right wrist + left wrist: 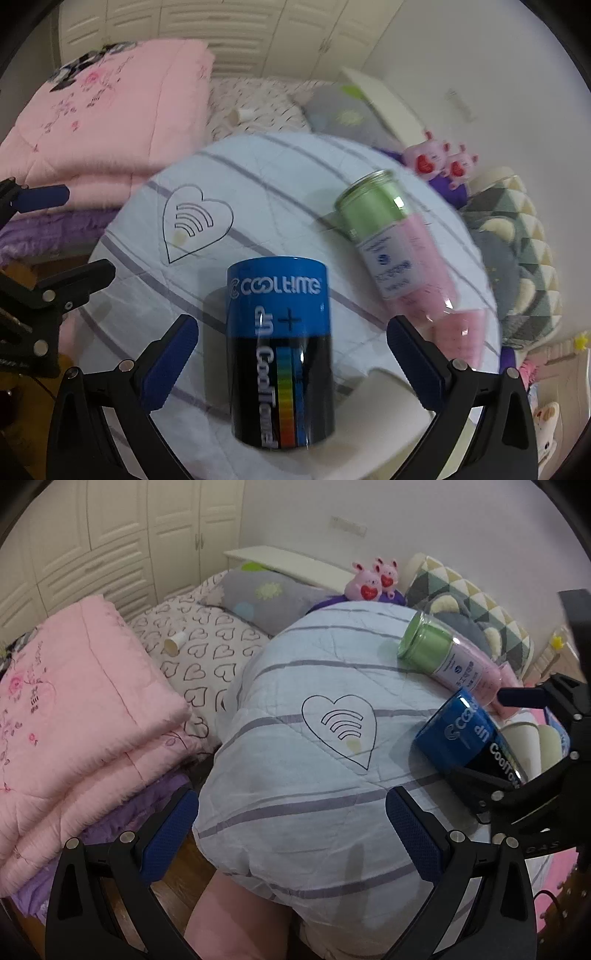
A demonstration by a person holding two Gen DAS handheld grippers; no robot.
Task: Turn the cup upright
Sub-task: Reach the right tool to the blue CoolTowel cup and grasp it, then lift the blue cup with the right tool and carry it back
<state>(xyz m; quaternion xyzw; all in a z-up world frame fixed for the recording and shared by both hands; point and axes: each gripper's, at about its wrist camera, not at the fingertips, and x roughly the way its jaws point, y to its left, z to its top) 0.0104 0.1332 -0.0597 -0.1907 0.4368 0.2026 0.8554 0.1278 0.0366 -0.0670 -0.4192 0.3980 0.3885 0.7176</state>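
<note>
Fingers of the left gripper (291, 834) stand wide apart and hold nothing; their blue pads (168, 840) are pebbled rubber on black angular frames. In the left wrist view they hover over a pale blue quilted cover (295, 709) with grey stripes and a stitched heart, soft and slightly wrinkled, draped over a rounded surface. At its right edge the cup (465, 734), a smooth blue-and-black cylinder with glossy printed lettering, lies tipped, and the right gripper (517, 738) appears to straddle it. Beyond it lies a clear bottle (447, 657) filled with green and pink. A fluffy folded pink blanket (81, 709) sits to the left.

From the right wrist view, the right gripper's fingers (415, 363) are also spread wide, one on each side of the cup (280, 350) without touching it. The cup appears to lie lengthwise between them on the cover (288, 177); the frame is motion-blurred. Judging from this, the flip is not yet done: grasping, turning and setting down remain.
</note>
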